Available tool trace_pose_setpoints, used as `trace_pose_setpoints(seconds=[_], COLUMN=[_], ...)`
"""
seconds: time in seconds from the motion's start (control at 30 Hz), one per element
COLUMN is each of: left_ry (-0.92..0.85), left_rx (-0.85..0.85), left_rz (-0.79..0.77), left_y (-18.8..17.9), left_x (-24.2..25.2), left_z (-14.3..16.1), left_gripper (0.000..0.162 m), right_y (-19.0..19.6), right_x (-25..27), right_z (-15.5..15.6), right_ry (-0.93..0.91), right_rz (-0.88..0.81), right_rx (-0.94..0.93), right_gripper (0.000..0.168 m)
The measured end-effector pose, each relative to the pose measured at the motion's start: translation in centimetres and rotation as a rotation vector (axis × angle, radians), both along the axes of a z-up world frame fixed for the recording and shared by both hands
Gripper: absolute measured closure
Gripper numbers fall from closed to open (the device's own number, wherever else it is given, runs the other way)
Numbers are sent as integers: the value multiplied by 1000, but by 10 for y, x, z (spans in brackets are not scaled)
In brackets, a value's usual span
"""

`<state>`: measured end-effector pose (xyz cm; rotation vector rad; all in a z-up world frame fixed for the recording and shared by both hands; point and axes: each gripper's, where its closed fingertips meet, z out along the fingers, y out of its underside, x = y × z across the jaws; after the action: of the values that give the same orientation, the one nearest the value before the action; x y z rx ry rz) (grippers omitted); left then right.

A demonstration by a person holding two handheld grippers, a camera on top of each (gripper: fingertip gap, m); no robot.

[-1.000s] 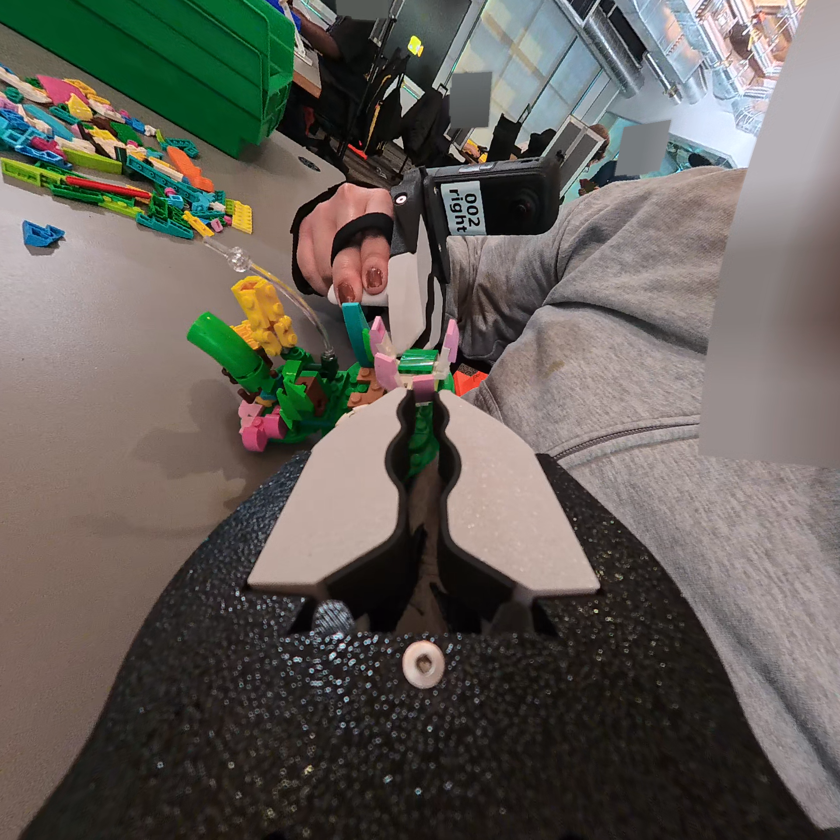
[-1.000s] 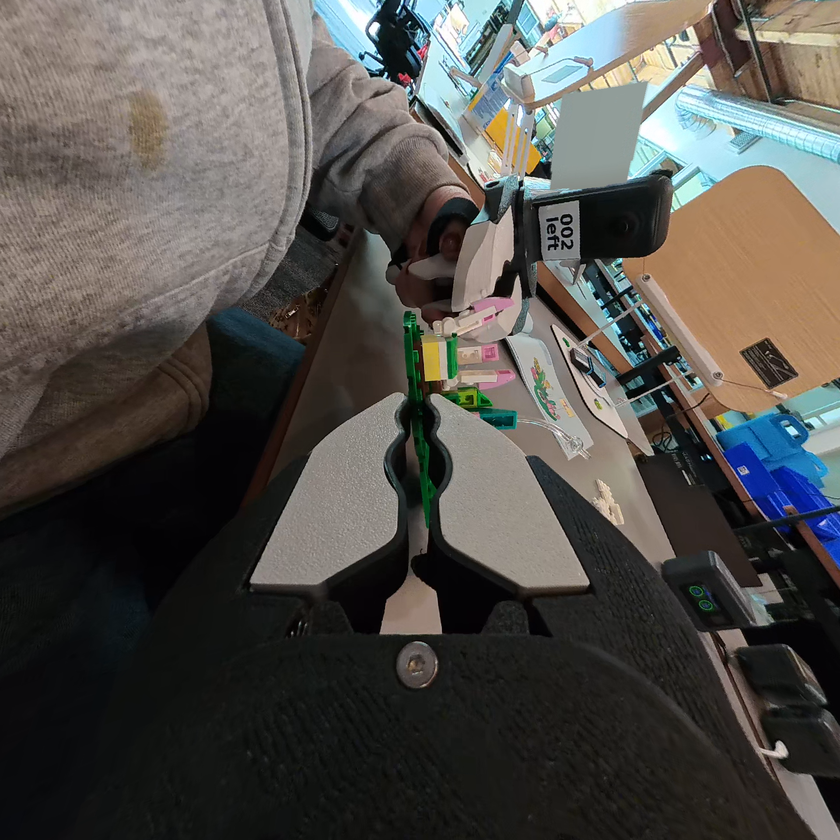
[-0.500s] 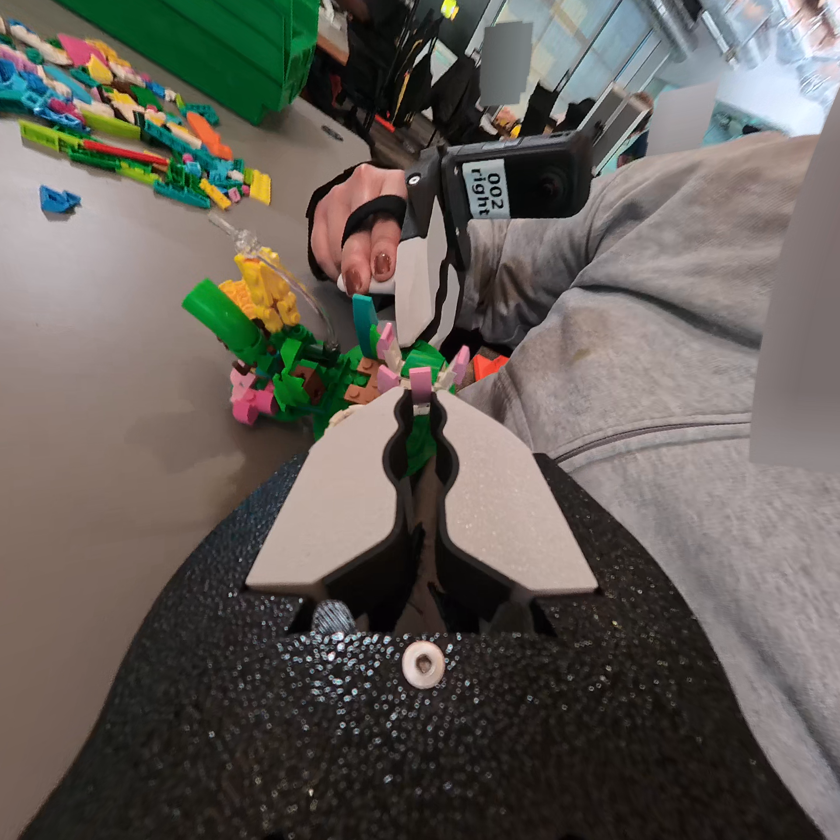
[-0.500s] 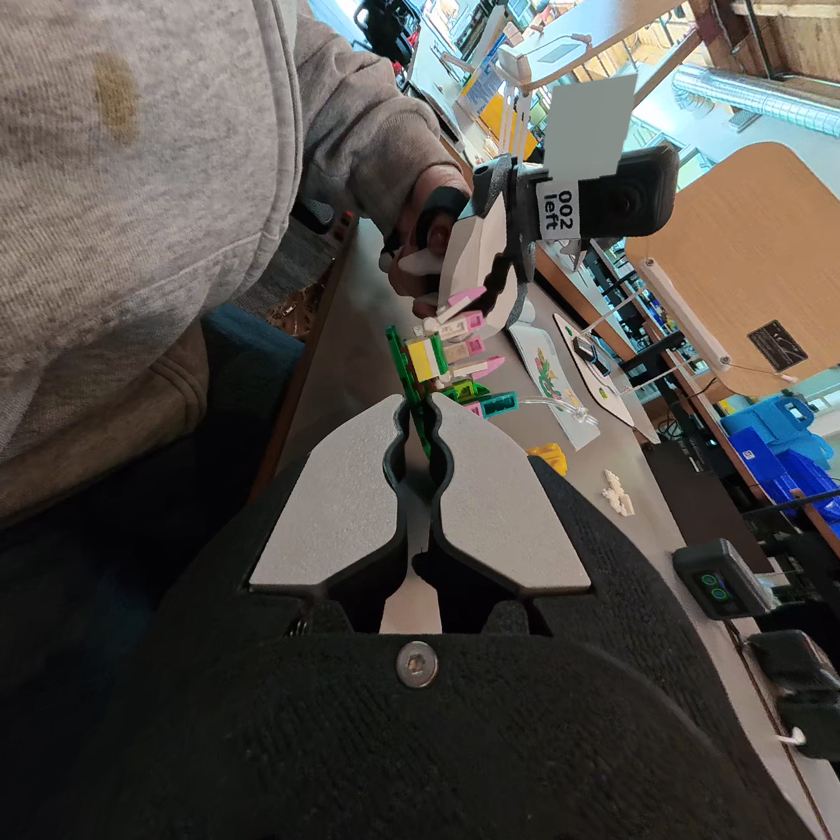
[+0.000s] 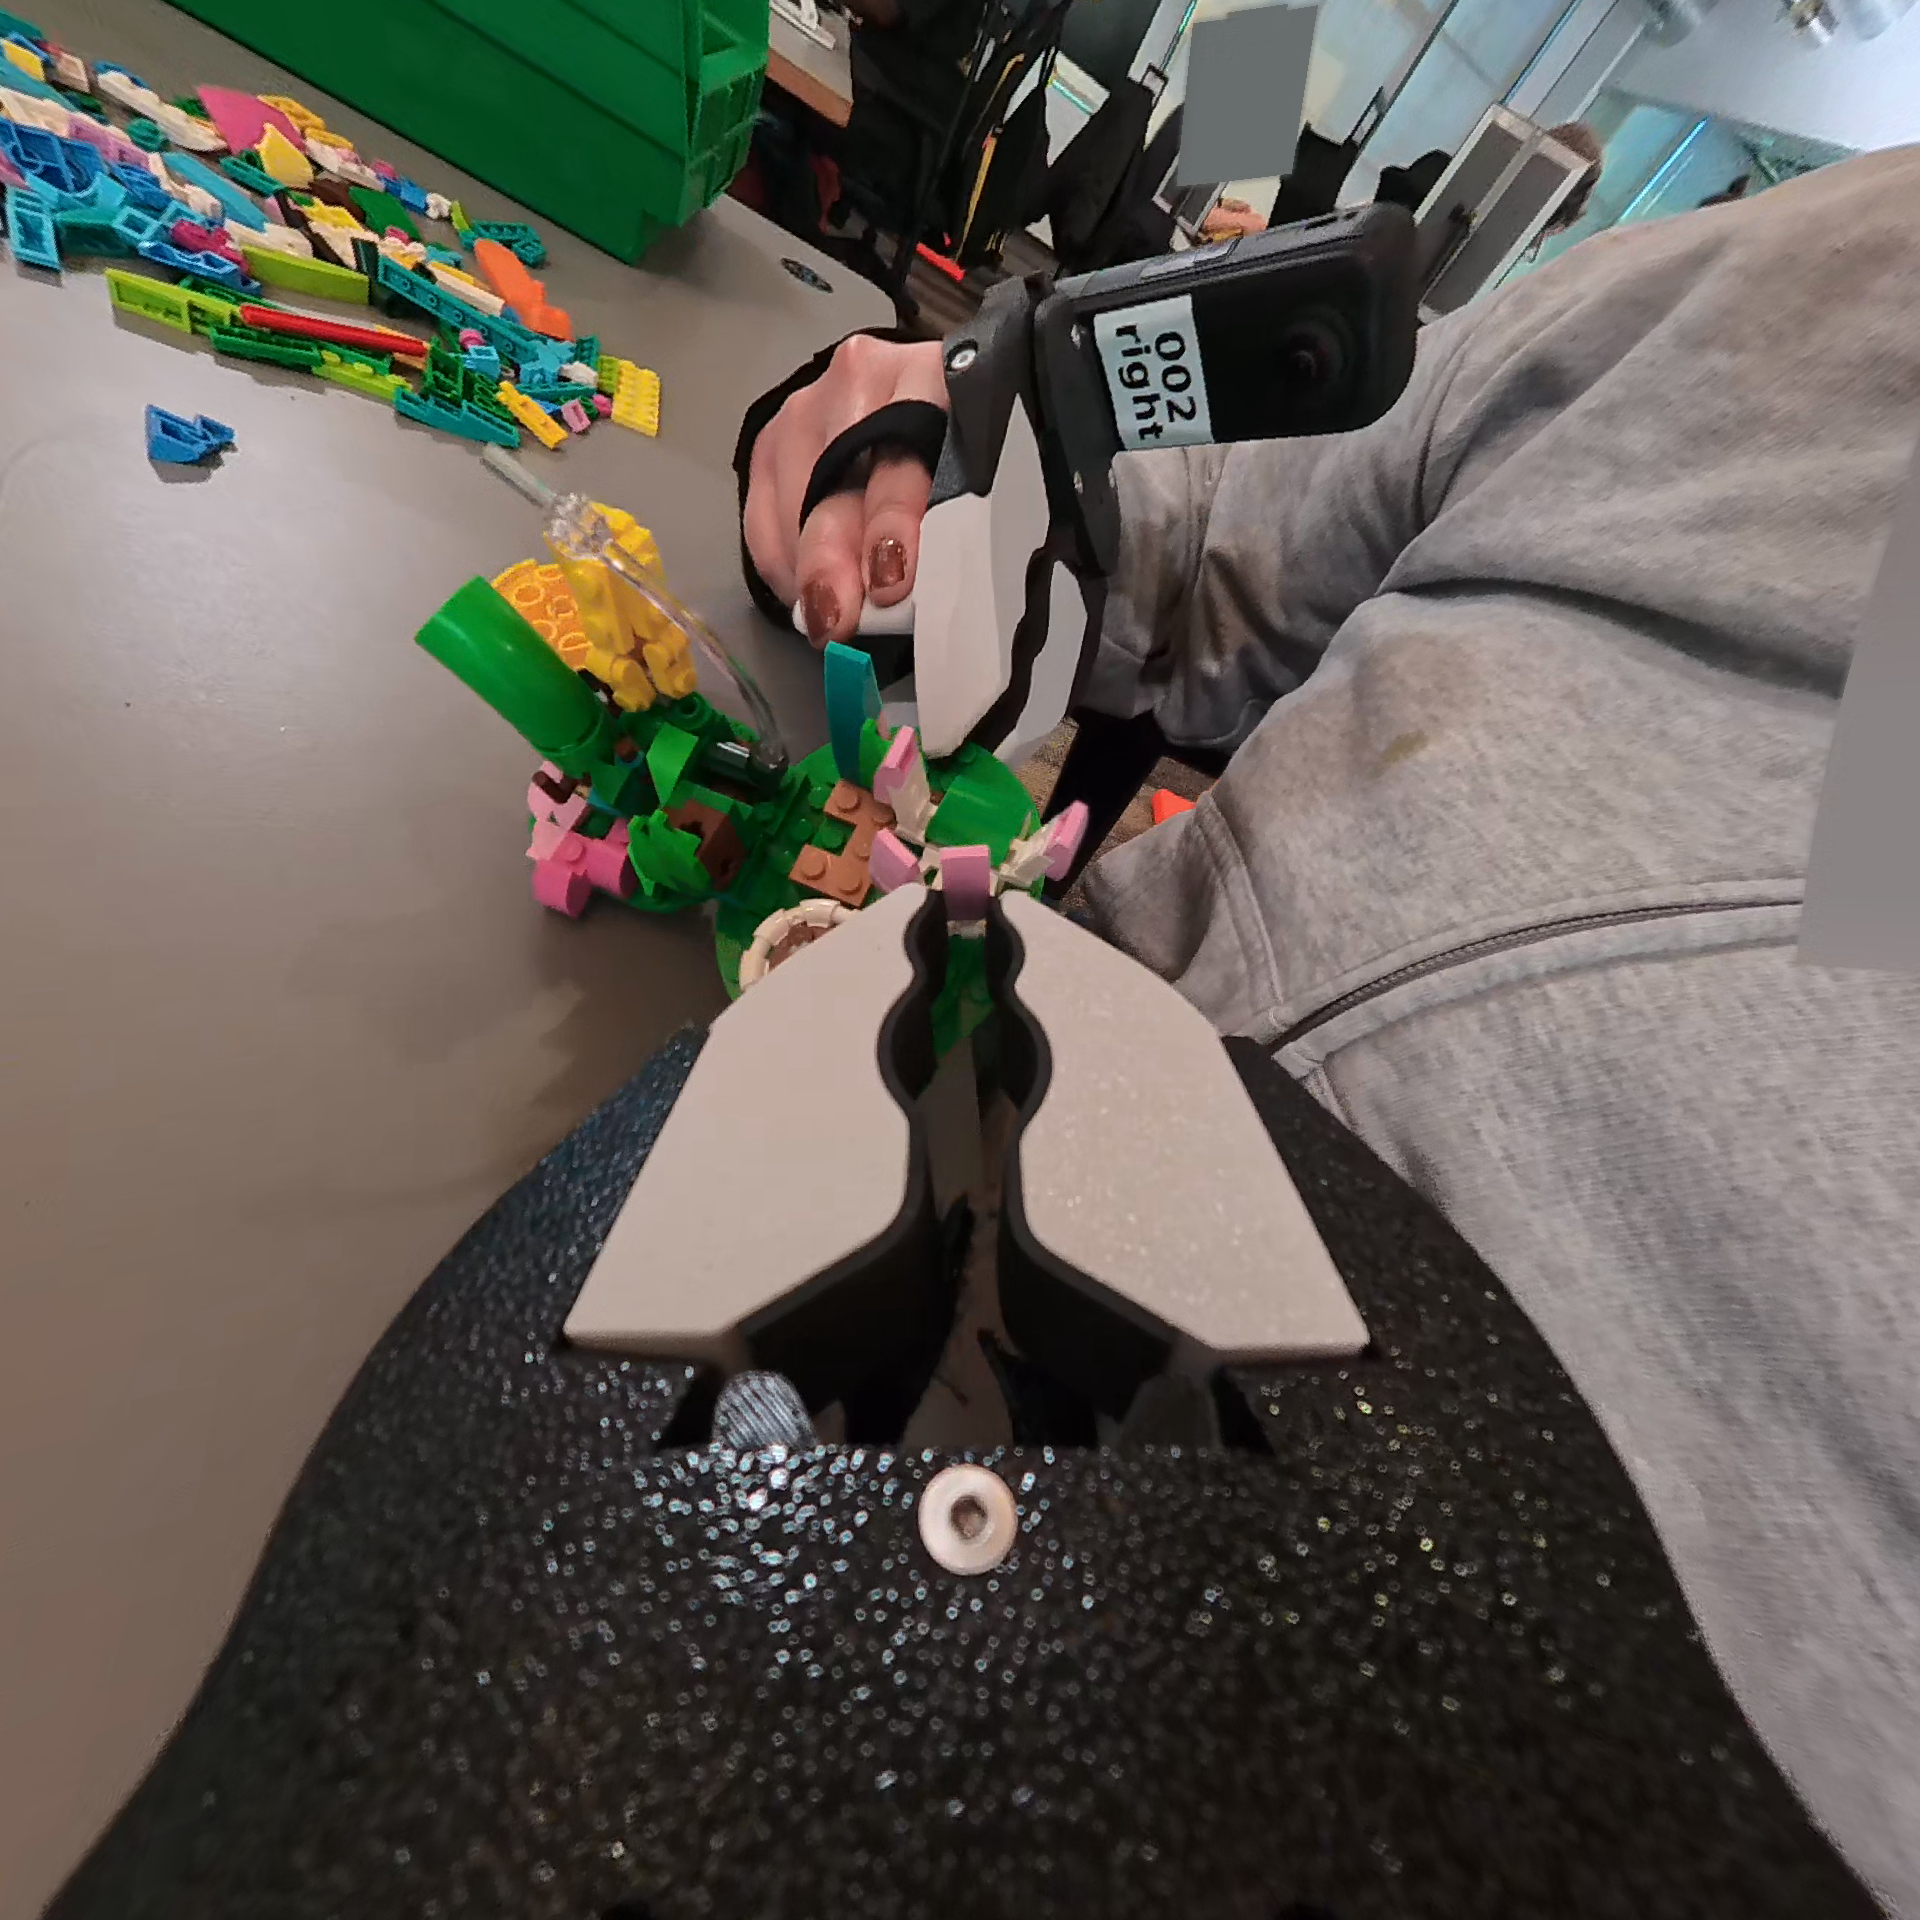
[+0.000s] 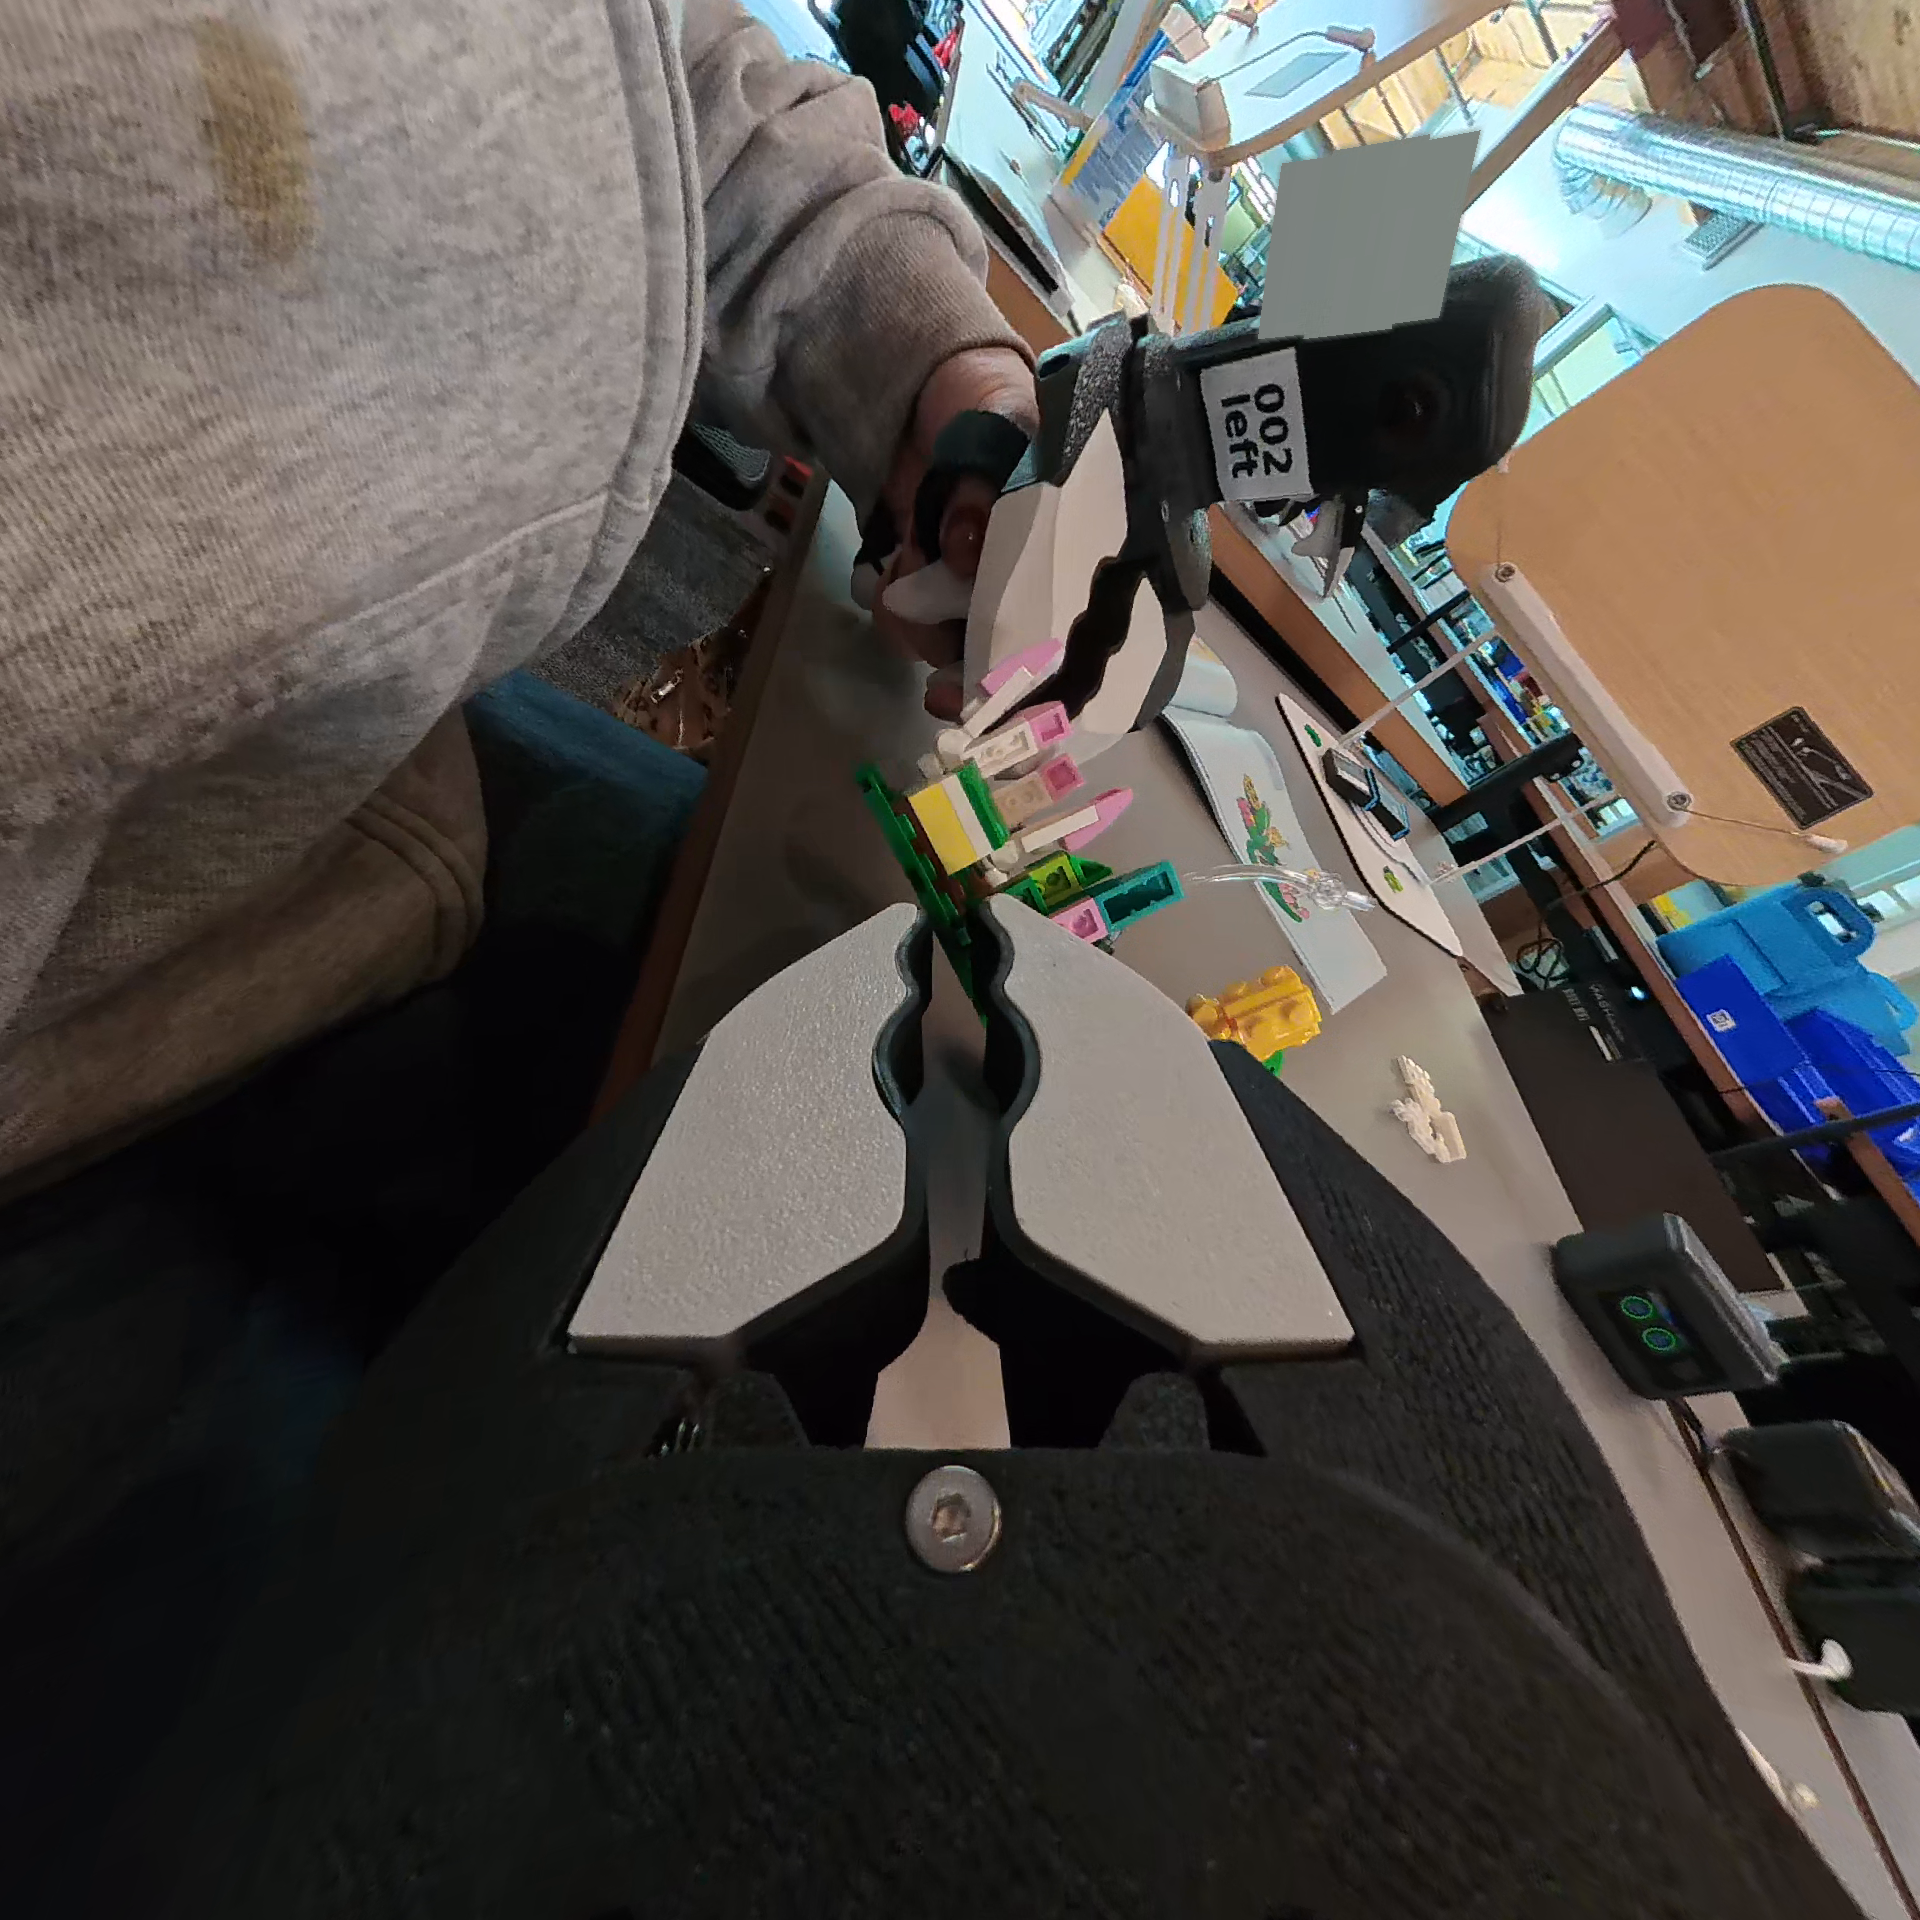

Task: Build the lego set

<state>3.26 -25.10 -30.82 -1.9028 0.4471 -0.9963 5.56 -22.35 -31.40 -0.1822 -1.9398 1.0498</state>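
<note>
The lego model [image 5: 727, 821] is a green round plate with brown bricks, pink petals, a green tube, a yellow flower and a clear stem. It sits low over the grey table [image 5: 208, 831], at its near edge. My left gripper [image 5: 961, 914] is shut on a pink petal piece [image 5: 966, 878] at the model's near side. My right gripper [image 6: 951, 914] is shut on the edge of the green plate [image 6: 920, 852]. In the right wrist view the left gripper [image 6: 1039, 717] reaches the pink petals [image 6: 1039, 727] from above. In the left wrist view the right gripper [image 5: 961, 743] stands behind the model.
A pile of loose bricks [image 5: 312, 281] and a green bin [image 5: 540, 104] lie at the far left. A lone blue piece [image 5: 187, 431] sits nearer. A booklet [image 6: 1278, 862], a white piece [image 6: 1429, 1117], a black device [image 6: 1652, 1320] and blue bins [image 6: 1808, 997] are on the right. The person's grey sweater is close. Spacing between my two grippers at the tips: around 5 cm.
The model has tilted, so its plate shows more from above. The green plate has slid out from deep in the right jaws to their tips. Both grippers stayed shut.
</note>
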Motion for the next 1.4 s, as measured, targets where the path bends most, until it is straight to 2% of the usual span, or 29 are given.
trace_pose_setpoints(seconds=[0.2,0.57,0.8,1.0,1.4], left_ry=[24,183,222,346,453], left_rx=[-16,-17,-16,25,1], left_rz=[10,-3,-33,-37,-13], left_y=[0,1,2,3,2], left_x=[-1,3,5,4,-2], left_z=[-6,-19,-22,-21,-28], left_gripper=[155,155,155,155,155], right_y=[1,0,1,1,-3], right_x=[0,5,6,5,5], right_z=[-5,-29,-33,-29,-31], right_ry=[-26,-9,-45,-55,-66], right_rz=[-2,-3,-5,-25,-31], right_rx=[32,335,351,283,296], right_gripper=[162,162,161,162,162])
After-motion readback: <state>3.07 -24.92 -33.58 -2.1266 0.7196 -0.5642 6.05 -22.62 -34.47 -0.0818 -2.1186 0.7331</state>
